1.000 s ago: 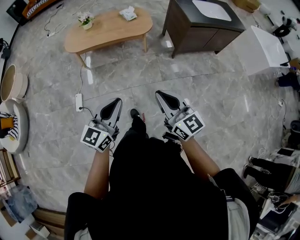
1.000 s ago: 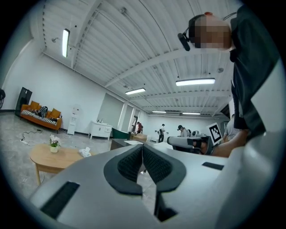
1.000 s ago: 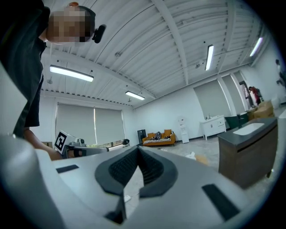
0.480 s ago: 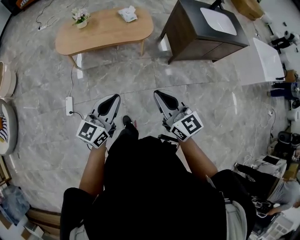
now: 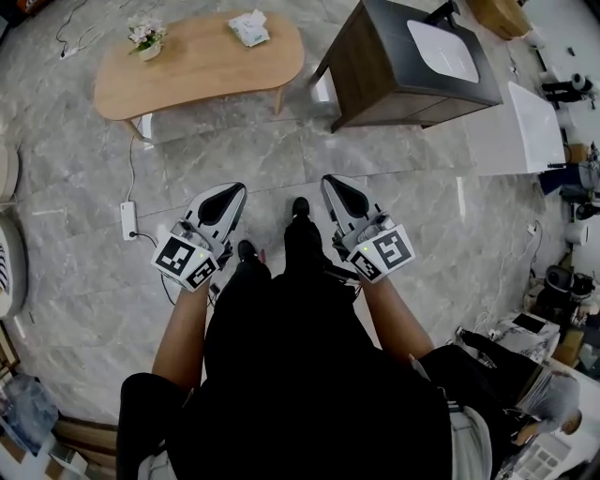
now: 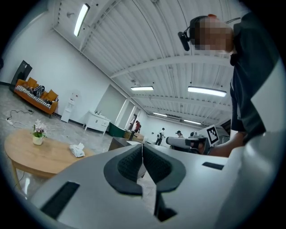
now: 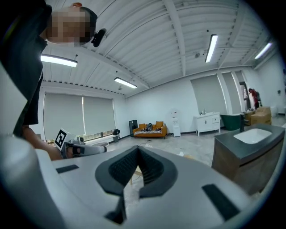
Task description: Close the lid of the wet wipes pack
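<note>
The wet wipes pack (image 5: 248, 28) lies far off, on the right part of a low wooden table (image 5: 187, 80), close to the table's far edge. It is a small, soft, whitish pack with a pale greenish tint. It lies flat on the tabletop and sits a little askew to the edge. In the left gripper view the pack (image 6: 77, 150) shows as a white crumpled lump with a white tuft standing up from its top. At this size it cannot be told whether the lid is up or down.
</note>
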Tool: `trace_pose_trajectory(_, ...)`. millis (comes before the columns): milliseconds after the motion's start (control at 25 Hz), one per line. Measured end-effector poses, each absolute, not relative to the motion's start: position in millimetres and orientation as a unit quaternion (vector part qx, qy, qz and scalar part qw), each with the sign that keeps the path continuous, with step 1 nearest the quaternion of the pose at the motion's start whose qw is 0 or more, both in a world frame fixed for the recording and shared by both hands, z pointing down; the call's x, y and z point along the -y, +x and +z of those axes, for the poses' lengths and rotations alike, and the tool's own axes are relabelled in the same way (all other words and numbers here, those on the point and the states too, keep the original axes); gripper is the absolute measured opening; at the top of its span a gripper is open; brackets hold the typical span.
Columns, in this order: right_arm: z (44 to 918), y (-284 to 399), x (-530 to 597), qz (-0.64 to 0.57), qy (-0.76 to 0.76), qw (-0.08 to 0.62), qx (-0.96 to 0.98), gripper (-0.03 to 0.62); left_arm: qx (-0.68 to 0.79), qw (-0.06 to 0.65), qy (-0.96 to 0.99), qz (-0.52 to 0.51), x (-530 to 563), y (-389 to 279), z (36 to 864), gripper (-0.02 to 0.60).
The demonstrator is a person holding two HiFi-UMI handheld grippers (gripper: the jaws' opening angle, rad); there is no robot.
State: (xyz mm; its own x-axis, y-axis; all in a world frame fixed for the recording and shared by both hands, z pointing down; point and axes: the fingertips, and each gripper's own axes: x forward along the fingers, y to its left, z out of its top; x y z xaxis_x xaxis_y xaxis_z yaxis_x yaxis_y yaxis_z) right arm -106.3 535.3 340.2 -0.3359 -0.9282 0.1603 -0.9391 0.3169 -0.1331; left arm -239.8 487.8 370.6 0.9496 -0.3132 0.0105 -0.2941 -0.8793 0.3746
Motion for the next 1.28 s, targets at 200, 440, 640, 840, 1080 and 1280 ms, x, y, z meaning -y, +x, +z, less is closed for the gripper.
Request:
trace_pose_trajectory(200, 340, -77, -476, 0.092, 0.551, 0.018, 0.829, 0.011, 0.189, 0.188, 0.964, -0.019, -433, -214, 377, 0.017)
trace_pose_trajectory(440, 332, -18, -412, 0.099, 0.513, -0.002, 0.853, 0.011, 0.221, 0.172, 0.96, -0.014, -380, -151, 355, 0.017)
trace_pose_trajectory(640, 325, 31, -364, 0.097, 0.479, -0.01, 0.872, 0.011, 0.247, 0.158, 0.956, -0.018, -332, -101, 333, 0.017)
trace_pose_trajectory(840, 335, 63, -320, 0.108, 0.461, -0.017, 0.881, 0.011, 0.267, 0.16, 0.95, -0.018, -294, -70, 331, 0.017)
trace_pose_trajectory(1080, 350, 76, -263, 0.119, 0.458, -0.014, 0.881, 0.011, 0.27, 0.176, 0.947, -0.012, -240, -63, 350, 0.017)
trace_pose_trajectory(1280, 364, 88, -198, 0.13, 0.464, 0.005, 0.876, 0.011, 0.279, 0.188, 0.941, -0.029, -162, -60, 365, 0.017)
